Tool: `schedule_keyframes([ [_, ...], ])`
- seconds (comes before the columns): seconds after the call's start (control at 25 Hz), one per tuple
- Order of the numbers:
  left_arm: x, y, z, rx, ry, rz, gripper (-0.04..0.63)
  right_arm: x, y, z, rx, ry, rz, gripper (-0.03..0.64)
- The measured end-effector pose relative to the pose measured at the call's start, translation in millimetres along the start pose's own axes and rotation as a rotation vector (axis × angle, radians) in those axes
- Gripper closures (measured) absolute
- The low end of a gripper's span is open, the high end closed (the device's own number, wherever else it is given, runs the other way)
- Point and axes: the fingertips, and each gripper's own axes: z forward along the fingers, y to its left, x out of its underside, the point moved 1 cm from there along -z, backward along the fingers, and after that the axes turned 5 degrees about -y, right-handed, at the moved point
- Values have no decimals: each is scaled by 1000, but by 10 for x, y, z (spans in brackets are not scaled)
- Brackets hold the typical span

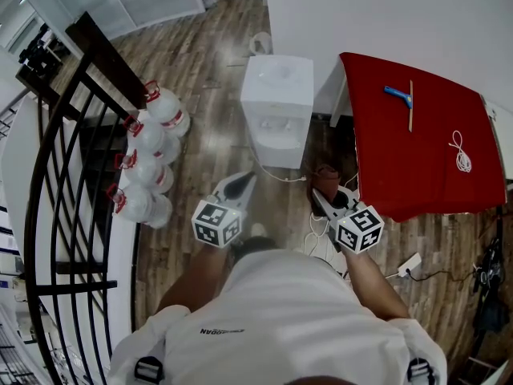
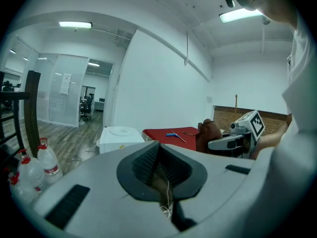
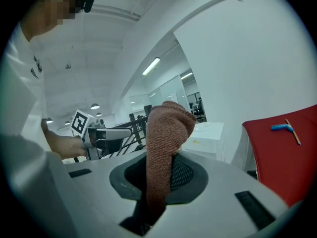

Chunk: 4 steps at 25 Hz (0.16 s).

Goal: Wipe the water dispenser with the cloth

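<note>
Person stands on wood floor, white shirt, one tool in each hand, both pointed forward and down in head view.

Right tongs (image 3: pixel 159 180): pinching the cloth (image 3: pixel 166 133). Cloth is brown and knitted. Its lower end is clamped between the dark ribbed pads, and the upper part stands up past the tips and folds over at the top. In head view the cloth (image 1: pixel 326 180) shows as a brown lump at the front of the right tongs (image 1: pixel 322 199), above the floor near the desk's left front corner.

Left tongs (image 2: pixel 159 171): pressed together, pads meeting in a narrow seam. A bit of white thread hangs at the seam; nothing else is gripped. In head view the left tongs (image 1: pixel 243 184) taper to a closed point, aimed toward the dispenser's base.

Water dispenser (image 1: pixel 276 107): white, boxy, standing on the floor against the white wall, ahead of both tools and apart from them. The cloth is not touching it. The top shows a round recess with no bottle on it. A white cable runs from its base across the floor.

Desk (image 1: pixel 417 167): covered in red, just right of the dispenser. On it lie a blue tool (image 1: pixel 397 95), a thin stick (image 1: pixel 411 105) beside it, and a coiled white cord (image 1: pixel 460 152) further right.

Left of the dispenser: a cluster of water bottles (image 1: pixel 148 163) with red caps on the floor, next to a black railing (image 1: pixel 64 175). White power strip (image 1: pixel 409 265) on the floor near the person's right side.
</note>
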Motion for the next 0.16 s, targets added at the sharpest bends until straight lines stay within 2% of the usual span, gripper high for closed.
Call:
schedule_keyframes([
  [0.16, 30, -19, -16, -6, 4, -3, 603, 27, -14, -32, 1, 4, 3, 563],
])
